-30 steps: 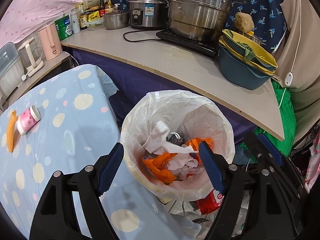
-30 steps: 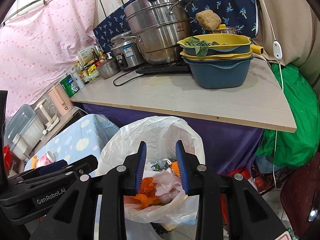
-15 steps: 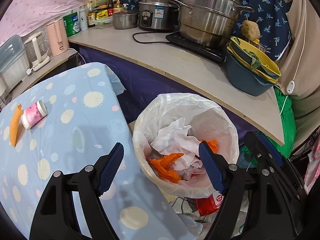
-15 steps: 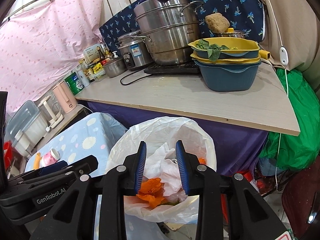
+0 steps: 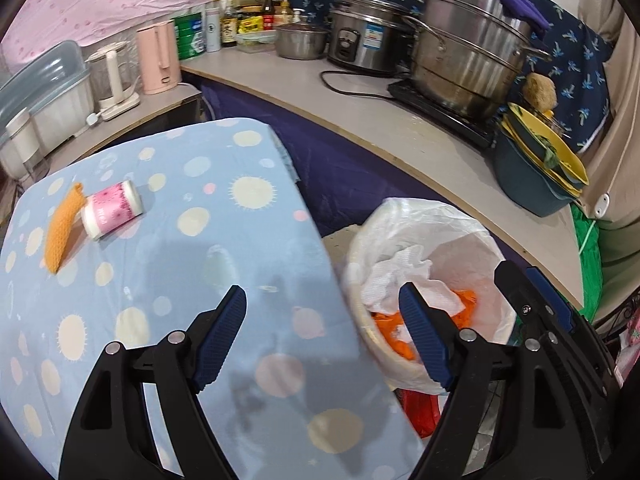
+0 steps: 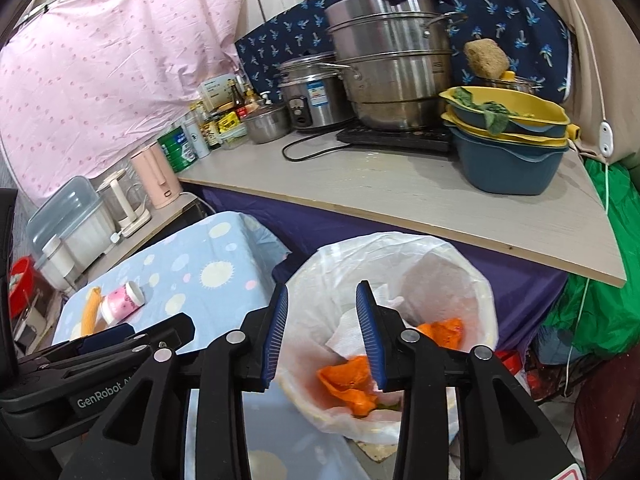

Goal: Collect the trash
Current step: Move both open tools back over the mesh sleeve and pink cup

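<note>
Blue dotted table: left gripper above edge, spread, empty.

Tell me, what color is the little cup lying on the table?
The little cup is pink with white ends, clearest in the left wrist view.

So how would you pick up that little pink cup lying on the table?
Probably from above, across the middle of the pink cup, with the fingers closing on its round sides. It lies tipped over on the blue tablecloth, and the orange strip crowds its wide end.
</note>
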A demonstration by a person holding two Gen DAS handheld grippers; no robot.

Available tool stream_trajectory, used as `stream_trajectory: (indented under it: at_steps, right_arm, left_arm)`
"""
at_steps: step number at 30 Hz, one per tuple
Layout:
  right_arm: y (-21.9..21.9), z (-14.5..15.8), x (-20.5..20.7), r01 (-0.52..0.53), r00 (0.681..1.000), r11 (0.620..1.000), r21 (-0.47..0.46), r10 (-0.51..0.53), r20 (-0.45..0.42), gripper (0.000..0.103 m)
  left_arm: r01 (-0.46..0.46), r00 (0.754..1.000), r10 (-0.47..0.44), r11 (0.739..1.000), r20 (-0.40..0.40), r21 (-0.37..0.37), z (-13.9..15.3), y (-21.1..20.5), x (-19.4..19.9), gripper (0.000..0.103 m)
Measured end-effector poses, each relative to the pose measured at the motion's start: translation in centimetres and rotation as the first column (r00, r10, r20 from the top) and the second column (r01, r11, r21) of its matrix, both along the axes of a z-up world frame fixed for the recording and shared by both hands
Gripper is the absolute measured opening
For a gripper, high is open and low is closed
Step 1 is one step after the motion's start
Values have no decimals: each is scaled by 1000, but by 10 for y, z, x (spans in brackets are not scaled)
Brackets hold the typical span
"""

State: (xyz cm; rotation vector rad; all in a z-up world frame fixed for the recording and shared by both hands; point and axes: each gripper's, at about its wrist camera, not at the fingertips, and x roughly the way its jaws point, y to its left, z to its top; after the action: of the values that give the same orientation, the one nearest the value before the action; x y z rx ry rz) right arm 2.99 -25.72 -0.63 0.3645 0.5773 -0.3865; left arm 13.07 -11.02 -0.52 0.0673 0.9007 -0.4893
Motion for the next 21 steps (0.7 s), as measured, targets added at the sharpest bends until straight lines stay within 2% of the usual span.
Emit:
stream_trajectory:
  at_steps: [7,10,13,21]
  right_arm:
    - [49,-3,36,-83,996,996,-17,83,-23,46]
    - [71,-6,53,-121,992,992,-25,120,-37,50]
    - [94,-10,71,-158,986,987,-27,157,-48,55]
    - [161,-25,126,-280,957,960,-27,277,-81,69]
  left_arm:
    - [-107,994,107,994,-2,0,-7,59,27,80]
    - [-160,987,160,987,4,8,-12,88,37,86]
    - [-229,973,229,973,19,23,-16,121,48,91]
    - [-370,929,370,927,12,65,-34,208,91,93]
